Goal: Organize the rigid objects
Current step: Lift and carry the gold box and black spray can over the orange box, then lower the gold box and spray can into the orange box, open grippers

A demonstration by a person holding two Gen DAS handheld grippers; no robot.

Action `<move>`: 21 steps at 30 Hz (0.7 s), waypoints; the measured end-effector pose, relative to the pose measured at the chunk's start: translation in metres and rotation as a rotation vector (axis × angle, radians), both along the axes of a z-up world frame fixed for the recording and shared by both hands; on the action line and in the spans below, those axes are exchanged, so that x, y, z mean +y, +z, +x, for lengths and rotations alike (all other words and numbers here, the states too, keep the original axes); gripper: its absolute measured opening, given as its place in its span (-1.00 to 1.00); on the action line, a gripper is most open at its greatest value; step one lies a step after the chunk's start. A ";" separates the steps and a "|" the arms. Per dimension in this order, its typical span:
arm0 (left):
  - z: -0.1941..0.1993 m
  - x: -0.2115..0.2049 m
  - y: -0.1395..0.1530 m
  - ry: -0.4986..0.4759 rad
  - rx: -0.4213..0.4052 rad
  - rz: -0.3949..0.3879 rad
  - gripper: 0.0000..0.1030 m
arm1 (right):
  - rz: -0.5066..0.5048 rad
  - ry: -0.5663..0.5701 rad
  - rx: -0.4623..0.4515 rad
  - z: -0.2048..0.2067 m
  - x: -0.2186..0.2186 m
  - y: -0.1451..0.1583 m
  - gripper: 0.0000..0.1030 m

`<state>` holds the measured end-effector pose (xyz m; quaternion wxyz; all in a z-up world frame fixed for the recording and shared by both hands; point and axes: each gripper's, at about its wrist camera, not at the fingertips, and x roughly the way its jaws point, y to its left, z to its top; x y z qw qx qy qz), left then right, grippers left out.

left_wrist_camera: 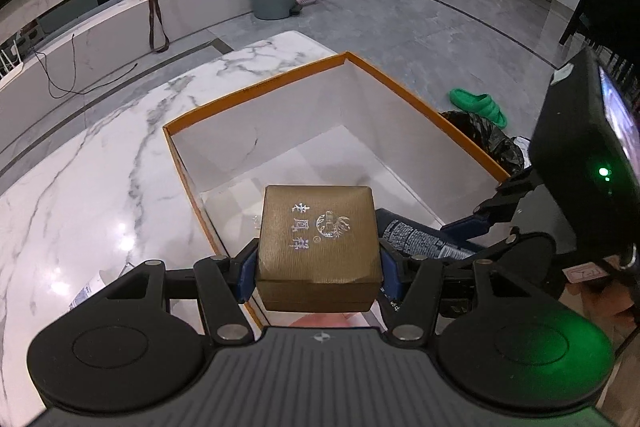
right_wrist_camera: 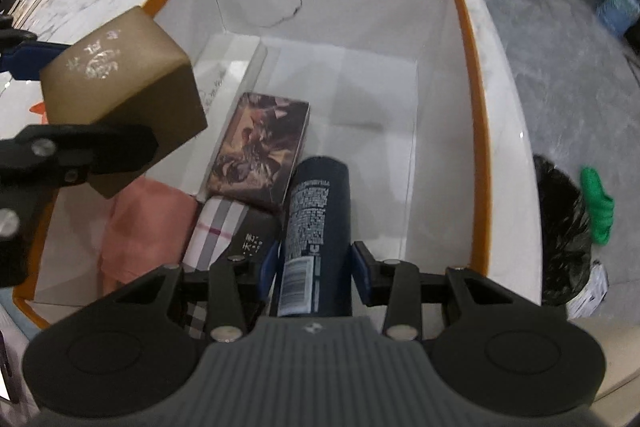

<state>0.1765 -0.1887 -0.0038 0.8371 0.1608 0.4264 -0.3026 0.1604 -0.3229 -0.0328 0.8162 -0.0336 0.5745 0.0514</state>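
My left gripper [left_wrist_camera: 318,265] is shut on a gold-brown gift box [left_wrist_camera: 318,247] with silver lettering, held over the near left rim of the orange-edged white storage box [left_wrist_camera: 256,87]. The same gift box [right_wrist_camera: 120,87] and left gripper [right_wrist_camera: 80,147] show at the left of the right wrist view. My right gripper [right_wrist_camera: 312,269] is shut on a dark blue spray can [right_wrist_camera: 316,227], lowered inside the storage box [right_wrist_camera: 476,107]. The can [left_wrist_camera: 420,239] also shows low in the left wrist view beside the right gripper's body [left_wrist_camera: 580,167].
Inside the storage box lie a patterned flat box [right_wrist_camera: 260,151], a pink cloth [right_wrist_camera: 148,227], a striped cloth [right_wrist_camera: 216,231] and a white carton [right_wrist_camera: 228,67]. The box stands on a marble table [left_wrist_camera: 100,167]. A black bin bag [right_wrist_camera: 564,227] and green slipper [right_wrist_camera: 598,205] lie beyond the right edge.
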 end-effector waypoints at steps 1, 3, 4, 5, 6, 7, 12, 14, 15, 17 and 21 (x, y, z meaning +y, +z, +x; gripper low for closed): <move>0.000 -0.001 -0.001 -0.002 0.001 0.003 0.30 | 0.009 -0.003 0.007 0.000 0.000 -0.001 -0.23; 0.000 -0.002 -0.002 -0.005 0.003 0.008 0.30 | 0.033 -0.004 0.047 0.001 0.000 -0.005 -0.22; 0.000 -0.002 -0.002 -0.006 0.005 0.010 0.30 | 0.047 -0.003 0.071 0.001 0.000 -0.008 -0.25; 0.001 -0.004 -0.003 -0.005 0.007 0.010 0.30 | 0.058 -0.006 0.082 0.001 -0.001 -0.010 -0.30; 0.001 -0.005 -0.004 -0.004 0.011 0.009 0.30 | 0.058 -0.003 0.081 0.000 -0.001 -0.010 -0.30; 0.002 -0.005 -0.005 -0.005 0.015 0.007 0.30 | 0.060 -0.002 0.072 -0.001 -0.001 -0.008 -0.28; 0.004 -0.013 -0.006 0.003 0.048 -0.010 0.30 | 0.026 0.012 -0.086 -0.008 -0.009 0.022 -0.38; 0.009 -0.017 -0.008 0.033 0.088 -0.014 0.30 | -0.023 0.027 -0.165 -0.012 -0.012 0.034 -0.37; 0.013 -0.020 -0.010 0.055 0.117 -0.022 0.30 | -0.032 0.047 -0.187 -0.013 -0.013 0.036 -0.39; 0.018 -0.024 -0.012 0.079 0.146 -0.038 0.30 | -0.034 0.090 -0.193 -0.015 -0.014 0.037 -0.55; 0.029 -0.032 -0.016 0.108 0.136 -0.011 0.30 | -0.070 0.218 -0.159 -0.018 -0.001 0.025 -0.55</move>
